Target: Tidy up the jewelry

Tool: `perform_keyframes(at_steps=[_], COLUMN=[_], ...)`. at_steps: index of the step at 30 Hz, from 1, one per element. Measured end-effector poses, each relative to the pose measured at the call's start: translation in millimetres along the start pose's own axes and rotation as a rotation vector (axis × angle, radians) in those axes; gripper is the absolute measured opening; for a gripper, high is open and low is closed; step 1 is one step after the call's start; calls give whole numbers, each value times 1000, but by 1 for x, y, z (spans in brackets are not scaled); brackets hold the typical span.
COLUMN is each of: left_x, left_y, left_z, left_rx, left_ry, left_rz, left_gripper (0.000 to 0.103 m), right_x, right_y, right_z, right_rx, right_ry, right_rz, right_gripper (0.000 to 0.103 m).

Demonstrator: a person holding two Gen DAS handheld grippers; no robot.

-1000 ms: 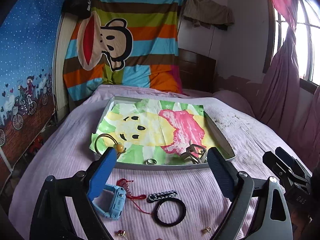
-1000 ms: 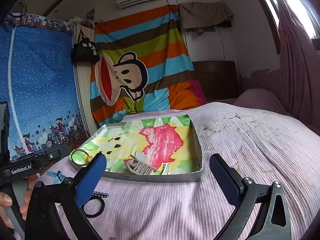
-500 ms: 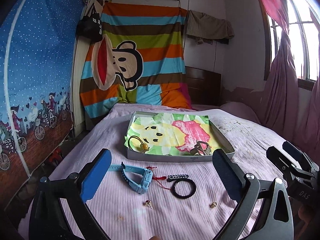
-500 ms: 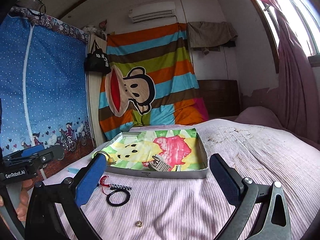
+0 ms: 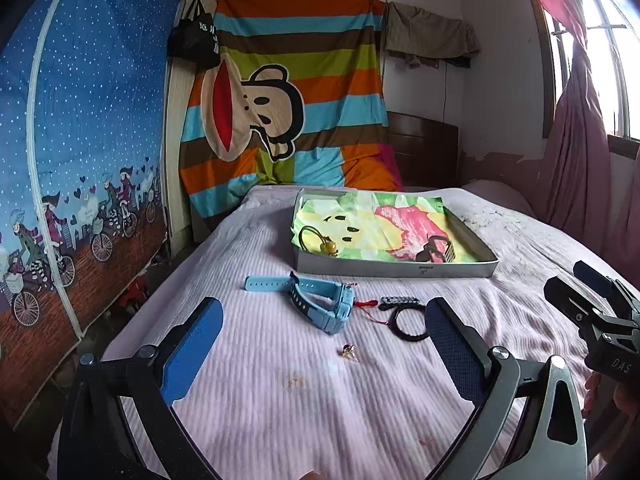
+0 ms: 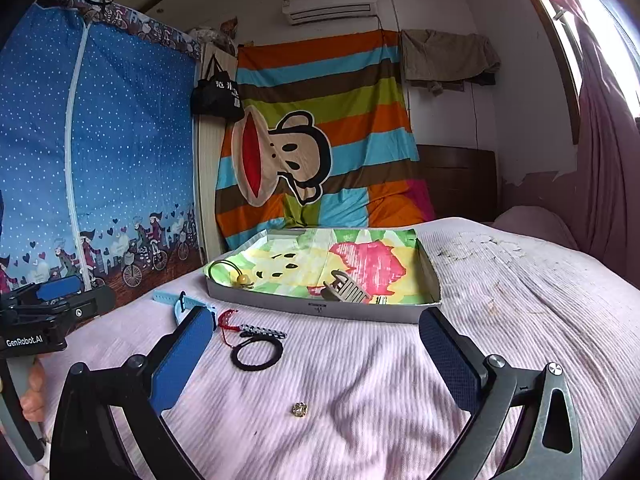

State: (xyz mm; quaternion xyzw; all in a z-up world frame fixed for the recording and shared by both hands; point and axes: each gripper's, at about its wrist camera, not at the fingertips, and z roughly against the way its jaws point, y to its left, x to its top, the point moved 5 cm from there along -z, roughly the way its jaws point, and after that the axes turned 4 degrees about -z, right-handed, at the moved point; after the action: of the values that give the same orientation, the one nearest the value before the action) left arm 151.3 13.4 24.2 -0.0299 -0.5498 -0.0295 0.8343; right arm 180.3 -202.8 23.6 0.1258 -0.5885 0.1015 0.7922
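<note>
A shallow grey box (image 5: 396, 270) (image 6: 320, 309) lined with cartoon paper sits mid-bed. It holds a hair tie with a yellow bead (image 5: 318, 242) (image 6: 232, 274) and a hair claw (image 5: 436, 250) (image 6: 346, 289). In front of it on the pink bedspread lie a blue watch (image 5: 320, 300) (image 6: 180, 304), a red cord (image 5: 366, 305) (image 6: 226, 322), a black-and-white clip (image 5: 400, 301) (image 6: 264, 332), a black ring (image 5: 408, 324) (image 6: 256, 353) and small gold pieces (image 5: 349, 352) (image 6: 300, 409). My left gripper (image 5: 324, 354) and right gripper (image 6: 316, 360) are open and empty, held back above the near bed.
The striped monkey blanket (image 5: 296, 120) hangs behind the bed. A blue patterned curtain (image 5: 80, 160) borders the left bed edge. A pink curtain and window (image 5: 580, 140) are at the right. The right gripper shows at the right of the left wrist view (image 5: 596, 320).
Both grippers have pulled back and up from the box. The loose items on the bedspread have come into fuller view. Jaws stayed open.
</note>
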Motion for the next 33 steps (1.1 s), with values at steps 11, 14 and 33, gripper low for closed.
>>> perform_keyframes(at_steps=[11,14,33], left_x=[-27,-32,-52], left_y=[19,17,-21], left_z=[-45,-50,-113], left_rx=[-86,-97,-262], left_ry=[181,197,417], left_rz=[51,39,-76], left_gripper=[99,98,32], right_x=[-38,-45,-77], right_y=[4,1,5], right_z=[-34,-38,-65], right_rx=[14,40,101], right_ry=[174,211,417], right_rz=[63,34,27], right_gripper=[103,103,38])
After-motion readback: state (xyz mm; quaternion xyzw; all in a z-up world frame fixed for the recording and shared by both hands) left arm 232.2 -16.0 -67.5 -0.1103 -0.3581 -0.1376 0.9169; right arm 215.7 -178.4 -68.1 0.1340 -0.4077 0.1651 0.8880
